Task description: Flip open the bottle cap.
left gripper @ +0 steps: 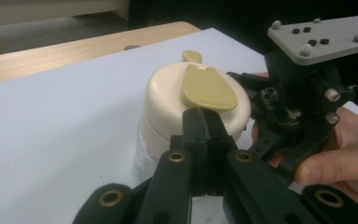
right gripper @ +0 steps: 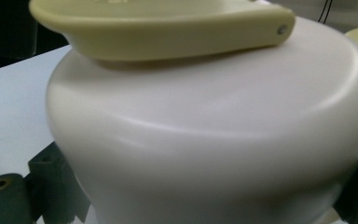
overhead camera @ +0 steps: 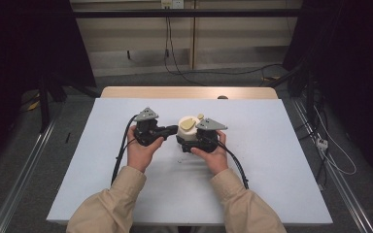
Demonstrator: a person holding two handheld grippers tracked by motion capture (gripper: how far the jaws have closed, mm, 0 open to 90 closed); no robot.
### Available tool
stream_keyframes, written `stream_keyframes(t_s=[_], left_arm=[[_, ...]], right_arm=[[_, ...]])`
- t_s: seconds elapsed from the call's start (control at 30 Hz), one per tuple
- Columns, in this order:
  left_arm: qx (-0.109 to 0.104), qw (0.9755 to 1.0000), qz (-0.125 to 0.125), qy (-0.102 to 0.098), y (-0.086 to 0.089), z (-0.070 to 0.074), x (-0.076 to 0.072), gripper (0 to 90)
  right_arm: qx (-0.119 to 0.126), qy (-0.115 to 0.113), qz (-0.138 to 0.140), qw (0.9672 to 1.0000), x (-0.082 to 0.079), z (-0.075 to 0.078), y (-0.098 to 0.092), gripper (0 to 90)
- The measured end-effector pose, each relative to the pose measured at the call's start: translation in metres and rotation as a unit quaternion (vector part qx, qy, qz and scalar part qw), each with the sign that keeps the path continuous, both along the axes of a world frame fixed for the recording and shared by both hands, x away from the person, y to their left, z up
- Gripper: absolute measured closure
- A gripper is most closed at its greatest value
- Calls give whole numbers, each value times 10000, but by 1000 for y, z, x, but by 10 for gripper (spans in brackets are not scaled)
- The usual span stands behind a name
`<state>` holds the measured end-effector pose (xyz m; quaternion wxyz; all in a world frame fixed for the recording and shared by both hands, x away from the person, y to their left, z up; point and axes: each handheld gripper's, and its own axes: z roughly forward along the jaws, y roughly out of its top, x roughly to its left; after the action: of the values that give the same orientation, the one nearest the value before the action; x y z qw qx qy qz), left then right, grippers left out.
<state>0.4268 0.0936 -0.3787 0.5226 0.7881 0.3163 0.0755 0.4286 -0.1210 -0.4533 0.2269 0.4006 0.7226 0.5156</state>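
Cream container [overhead camera: 190, 131] with a domed lid stands near the middle of the white table [overhead camera: 272, 160], a yellowish-green flip tab [overhead camera: 187, 124] lying flat across its top and a small round knob of the same colour [overhead camera: 200, 116] at the lid's far rim.

From the container, the right gripper [overhead camera: 205, 137] sits at about 4 o'clock in the high view, pressed against the body. In the right gripper view the cream wall [right gripper: 205, 140] bulges between two dark jaw parts at the lower corners, so the jaws look spread wide around the container and seem to grip its sides; I judge it held, though actual contact at the pads is hidden.

The left gripper [overhead camera: 167, 130] comes in from about 9 o'clock. In the left gripper view [left gripper: 204, 126] its two black jaws are pressed together with nothing between them, and their joined tip touches or nearly touches the lid just below the tab's broad end [left gripper: 208, 88].

The tab's long axis runs from that broad end away toward the knob, roughly in line with the left jaws. So the left gripper is the nearer one to the tab's free edge, and with the right apparently steadying the body, a likely next move is for the left tip to get under or against that edge; whether the tab is hinged at the far end I cannot tell.
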Motion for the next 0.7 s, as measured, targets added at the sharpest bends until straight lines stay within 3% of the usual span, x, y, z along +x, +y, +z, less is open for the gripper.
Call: stream_keyframes(t_s=[0.7], left_arm=[[194,9998,-47,56,-11,-3,3,900]], right_arm=[[5,3,1,10000,0,0,0,59]])
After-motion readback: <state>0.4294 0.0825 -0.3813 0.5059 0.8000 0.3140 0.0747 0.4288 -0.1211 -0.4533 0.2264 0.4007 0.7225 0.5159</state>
